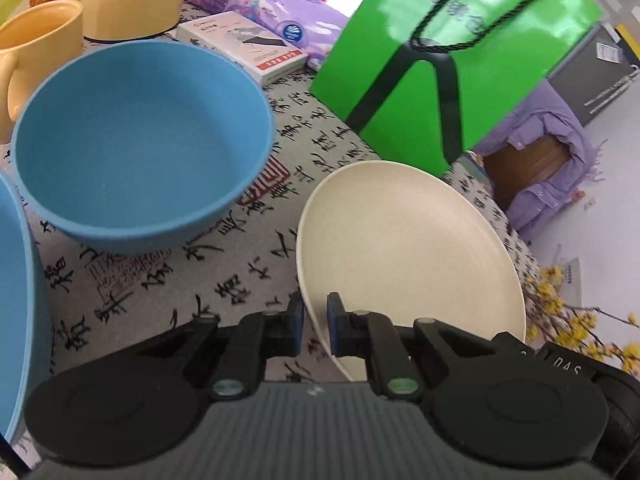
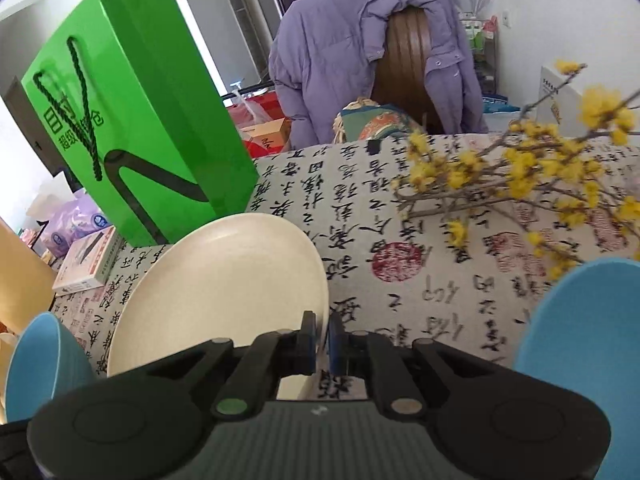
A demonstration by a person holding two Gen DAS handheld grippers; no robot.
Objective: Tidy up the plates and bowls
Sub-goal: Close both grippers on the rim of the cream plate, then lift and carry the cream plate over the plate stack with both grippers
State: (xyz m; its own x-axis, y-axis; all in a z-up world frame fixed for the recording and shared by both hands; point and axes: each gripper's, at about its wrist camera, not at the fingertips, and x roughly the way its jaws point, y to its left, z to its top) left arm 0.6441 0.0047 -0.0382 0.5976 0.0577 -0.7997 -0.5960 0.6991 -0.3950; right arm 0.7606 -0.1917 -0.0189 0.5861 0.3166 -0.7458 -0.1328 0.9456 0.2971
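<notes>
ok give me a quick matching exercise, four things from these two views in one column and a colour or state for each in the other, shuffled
Things:
1. round cream plate
2. deep blue bowl
3. glossy green paper bag
4. puffy jacket on the chair

Colour or state:
A. standing upright on the tablecloth
B. purple, draped over a wooden backrest
C. rim between the fingers of both the left gripper and the right gripper
D. empty, resting on the tablecloth

Pairs: 1-C, 2-D, 3-A, 4-B

light: bright daylight | glare: green bag [image 1: 460,40] | blur: yellow flowers [image 2: 540,168], perhaps motion | edges: fisheye-bent, dark corners
</notes>
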